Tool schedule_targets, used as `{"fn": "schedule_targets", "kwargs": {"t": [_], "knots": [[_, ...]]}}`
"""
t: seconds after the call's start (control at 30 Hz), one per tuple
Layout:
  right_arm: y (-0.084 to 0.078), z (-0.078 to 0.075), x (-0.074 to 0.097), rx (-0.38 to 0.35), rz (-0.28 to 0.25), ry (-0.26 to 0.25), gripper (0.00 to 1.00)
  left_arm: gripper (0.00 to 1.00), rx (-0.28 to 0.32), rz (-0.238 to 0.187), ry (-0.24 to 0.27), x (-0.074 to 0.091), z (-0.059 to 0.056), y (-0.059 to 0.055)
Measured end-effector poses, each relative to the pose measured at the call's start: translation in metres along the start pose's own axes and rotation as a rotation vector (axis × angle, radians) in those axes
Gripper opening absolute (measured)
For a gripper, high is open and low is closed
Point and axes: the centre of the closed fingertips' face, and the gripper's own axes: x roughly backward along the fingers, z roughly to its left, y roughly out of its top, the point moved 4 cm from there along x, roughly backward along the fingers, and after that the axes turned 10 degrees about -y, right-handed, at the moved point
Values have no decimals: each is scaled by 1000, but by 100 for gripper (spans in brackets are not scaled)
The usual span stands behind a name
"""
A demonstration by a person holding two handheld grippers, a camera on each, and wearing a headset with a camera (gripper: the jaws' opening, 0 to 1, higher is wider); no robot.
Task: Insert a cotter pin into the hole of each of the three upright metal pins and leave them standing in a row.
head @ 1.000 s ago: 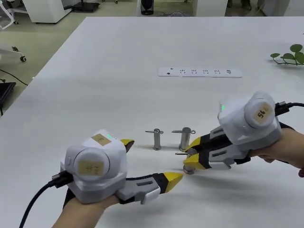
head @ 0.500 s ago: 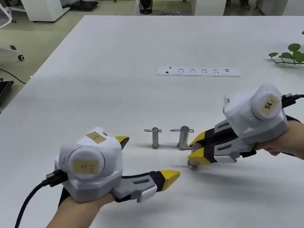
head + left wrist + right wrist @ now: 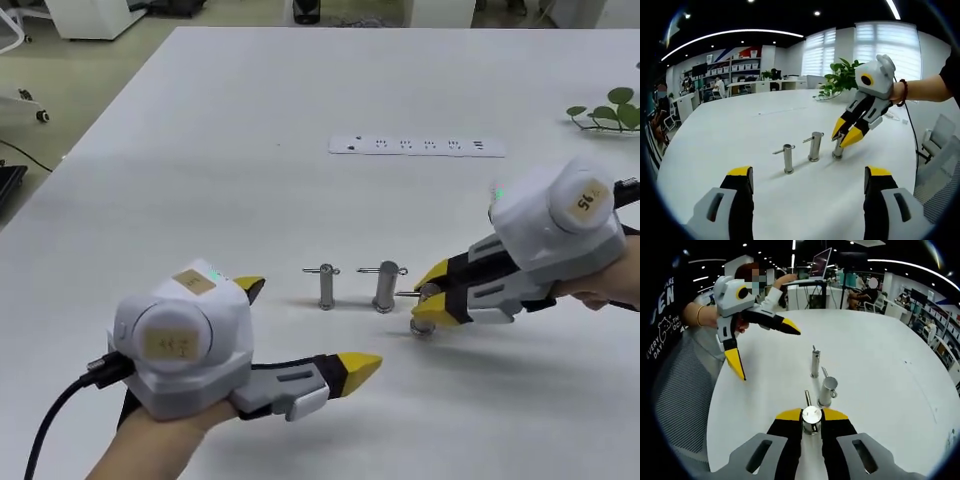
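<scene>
On a white counter (image 3: pixel 250 150), the right gripper (image 3: pixel 431 295) has its jaws pinching an upright metal pin (image 3: pixel 811 416), with a cotter pin (image 3: pixel 405 294) jutting from its side. Just beside it, in a row, stand a second metal pin (image 3: pixel 385 288) and a third metal pin (image 3: pixel 326 286), each with a cotter pin through its top. The left gripper (image 3: pixel 305 326) hovers nearby, jaws spread wide, holding nothing.
</scene>
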Motion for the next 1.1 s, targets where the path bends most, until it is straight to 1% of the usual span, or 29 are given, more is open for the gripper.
{"fn": "schedule_targets", "kwargs": {"t": [0.13,0.37,0.57,1.1], "knots": [[-3,-4,2,0,7,-1,8,93,10,-16,6,1,1,2],[-7,-13,3,-4,16,-14,8,94,4,-7,12,2,2,0],[-9,-21,5,-17,12,-30,8,94,-1,-6,15,2,3,0],[-15,-31,0,-18,17,-25,8,92,-5,2,7,1,2,-2]]}}
